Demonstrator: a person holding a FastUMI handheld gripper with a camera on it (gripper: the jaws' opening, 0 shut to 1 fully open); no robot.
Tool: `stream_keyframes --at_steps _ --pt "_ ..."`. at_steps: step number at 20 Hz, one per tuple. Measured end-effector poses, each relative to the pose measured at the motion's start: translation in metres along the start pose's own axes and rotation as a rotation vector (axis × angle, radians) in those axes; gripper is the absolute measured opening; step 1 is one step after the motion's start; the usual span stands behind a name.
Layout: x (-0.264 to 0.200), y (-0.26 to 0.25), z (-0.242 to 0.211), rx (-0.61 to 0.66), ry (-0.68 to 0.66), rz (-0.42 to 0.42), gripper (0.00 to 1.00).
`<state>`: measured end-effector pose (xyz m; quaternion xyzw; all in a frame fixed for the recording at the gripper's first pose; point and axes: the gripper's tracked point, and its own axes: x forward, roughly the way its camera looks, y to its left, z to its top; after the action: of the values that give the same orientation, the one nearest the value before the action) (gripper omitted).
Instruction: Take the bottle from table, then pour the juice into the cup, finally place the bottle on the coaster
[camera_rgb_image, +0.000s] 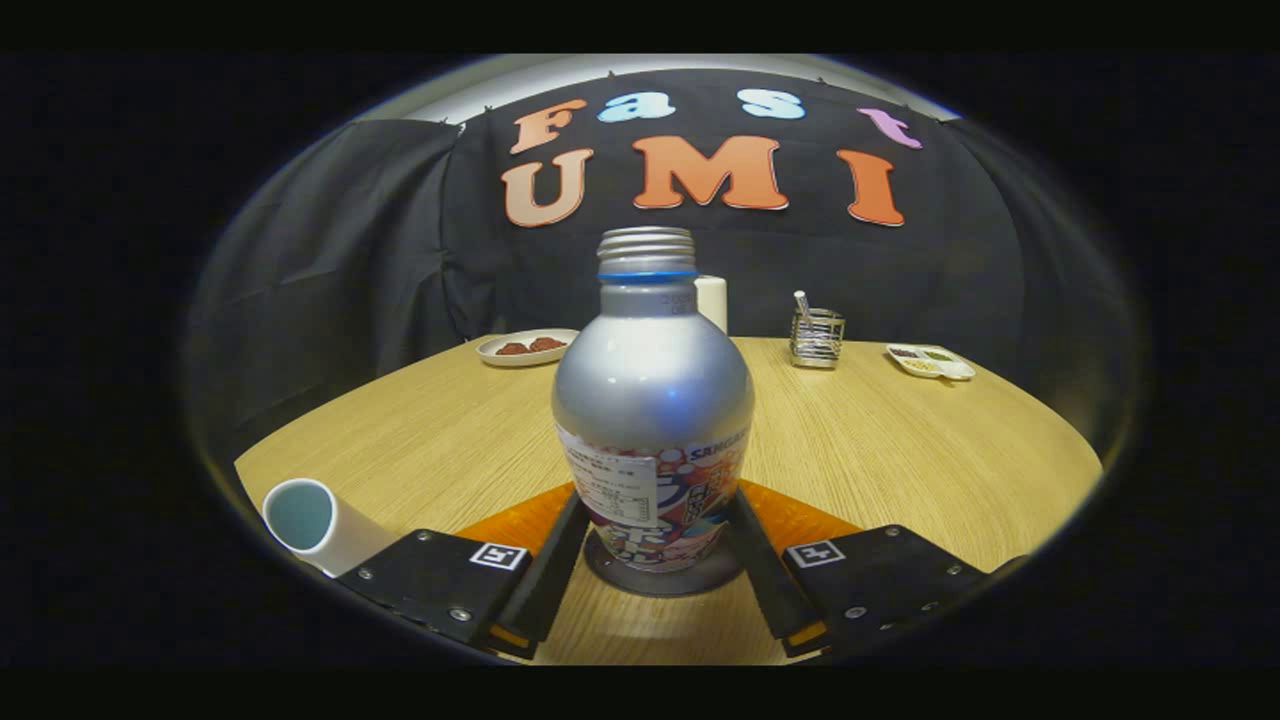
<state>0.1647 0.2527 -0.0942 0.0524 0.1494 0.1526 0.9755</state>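
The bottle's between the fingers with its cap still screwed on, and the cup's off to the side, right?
Not quite. The gripper view shows the bottle with its threaded neck bare: the cap is off. The rest holds: it stands between the fingers of the gripper, and the cup sits off to the side.

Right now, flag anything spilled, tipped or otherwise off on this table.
Nothing spilled or tipped. The uncapped aluminium bottle stands upright between the gripper fingers, which flank its base. One oddity: it sits on a dark round base, the orange coaster behind it.
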Motion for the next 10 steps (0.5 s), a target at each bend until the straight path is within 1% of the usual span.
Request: stream_keyframes --at_steps 3,5,7,10 --pt "0.0 -0.003 -0.008 0.02 0.018 -0.006 0.81" --pt "-0.003 -0.006 -0.01 0.025 0.022 -0.018 0.88" --pt "-0.005 -0.004 -0.009 0.03 0.024 -0.017 0.97" --pt "-0.014 -0.002 -0.004 0.023 0.016 -0.012 0.97"
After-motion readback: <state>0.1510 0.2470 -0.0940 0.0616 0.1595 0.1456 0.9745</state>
